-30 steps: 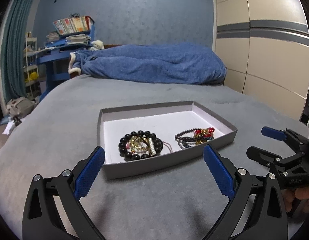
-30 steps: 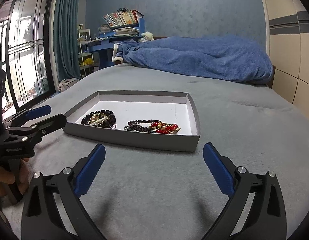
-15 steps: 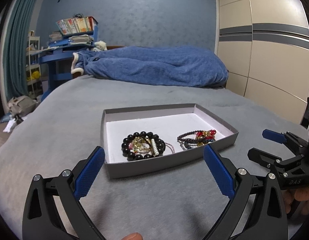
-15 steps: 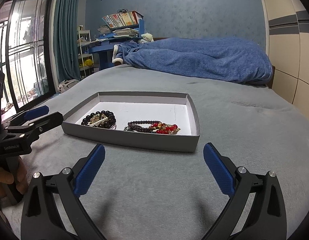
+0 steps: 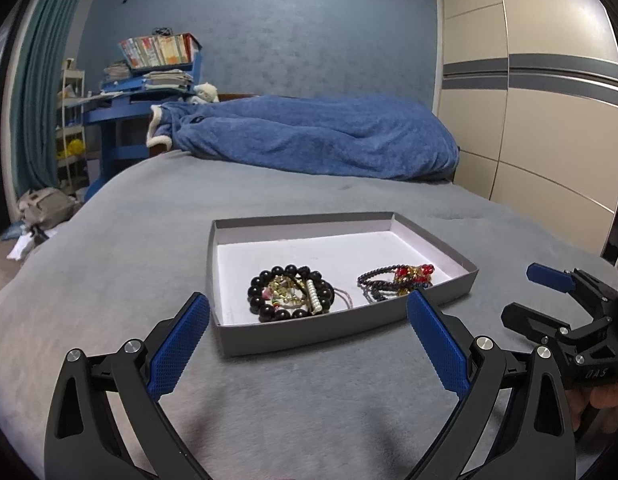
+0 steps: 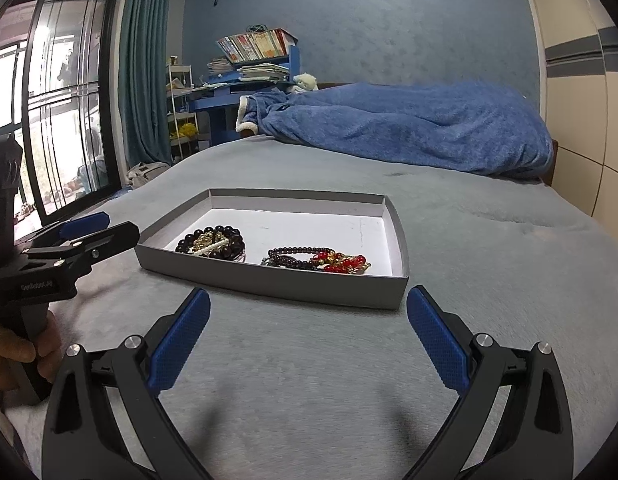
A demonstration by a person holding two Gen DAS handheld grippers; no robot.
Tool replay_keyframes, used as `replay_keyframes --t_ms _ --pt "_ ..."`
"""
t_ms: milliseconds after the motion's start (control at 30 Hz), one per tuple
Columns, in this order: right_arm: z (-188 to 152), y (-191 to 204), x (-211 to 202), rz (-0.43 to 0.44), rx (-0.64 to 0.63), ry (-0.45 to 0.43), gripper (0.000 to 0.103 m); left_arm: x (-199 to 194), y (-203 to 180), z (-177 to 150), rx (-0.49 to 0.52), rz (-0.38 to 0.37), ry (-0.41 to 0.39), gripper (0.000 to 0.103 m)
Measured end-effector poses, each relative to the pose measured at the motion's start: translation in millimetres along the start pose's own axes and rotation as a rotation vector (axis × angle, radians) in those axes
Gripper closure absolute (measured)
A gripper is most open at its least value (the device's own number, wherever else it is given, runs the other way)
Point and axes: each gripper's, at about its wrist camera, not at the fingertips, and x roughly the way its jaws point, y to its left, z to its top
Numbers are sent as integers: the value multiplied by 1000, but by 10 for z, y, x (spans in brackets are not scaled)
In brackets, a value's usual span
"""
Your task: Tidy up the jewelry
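Both the left gripper [image 5: 307,334] and right gripper [image 6: 308,330] hover wide open and empty just short of the grey tray [image 5: 449,248] on the bed, where the black bead bracelet [image 5: 291,293] seemingly lies nearer the left fingers.

Black bead bracelet [image 5: 291,293]: small pieces tangled inside it too fine to identify. Tray [image 6: 269,283]: near wall hides the jewelry's lower edges in the right wrist view. Person's hand [image 5: 607,402]: cut off at frame edge.
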Motion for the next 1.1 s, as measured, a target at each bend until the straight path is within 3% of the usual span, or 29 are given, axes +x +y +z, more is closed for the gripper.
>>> replay_keyframes --t_ms 1100 --pt "-6 27 5 5 2 -4 6 0 -30 -6 7 -4 -4 5"
